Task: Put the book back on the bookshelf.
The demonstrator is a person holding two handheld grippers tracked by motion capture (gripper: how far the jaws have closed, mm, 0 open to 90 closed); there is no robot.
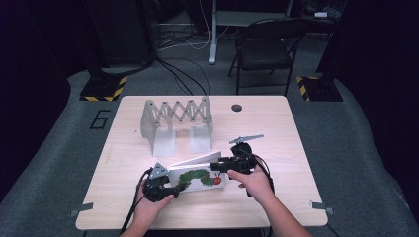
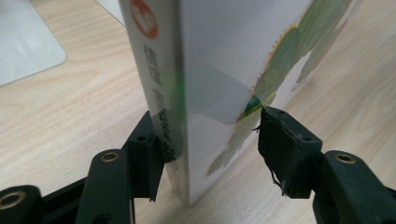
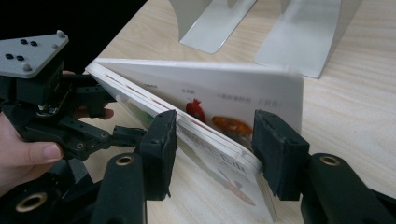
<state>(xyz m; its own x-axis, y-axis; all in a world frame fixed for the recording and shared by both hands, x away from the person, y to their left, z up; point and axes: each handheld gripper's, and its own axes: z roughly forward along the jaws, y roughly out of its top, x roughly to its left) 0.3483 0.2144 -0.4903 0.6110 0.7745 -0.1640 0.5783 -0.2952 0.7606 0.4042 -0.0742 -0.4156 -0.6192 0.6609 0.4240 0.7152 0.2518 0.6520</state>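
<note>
Two grippers at the ends of a caterpillar picture book on a pale wooden bench.

The left gripper stands partly open around the picture book's spine end: one pad touches the spine, the other sits just clear of the cover. The right gripper straddles the book's fanned page edge, half open, one pad against the pages. Behind stands an expandable metal book rack; beyond the bench, grey carpet and a folding chair.

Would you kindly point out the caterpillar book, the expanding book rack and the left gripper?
caterpillar book [image 1: 197,177], high view, on its front cover.
expanding book rack [image 1: 178,109], high view, on its scissor lattice.
left gripper [image 2: 210,135], left gripper view, midway between its fingertips.
</note>
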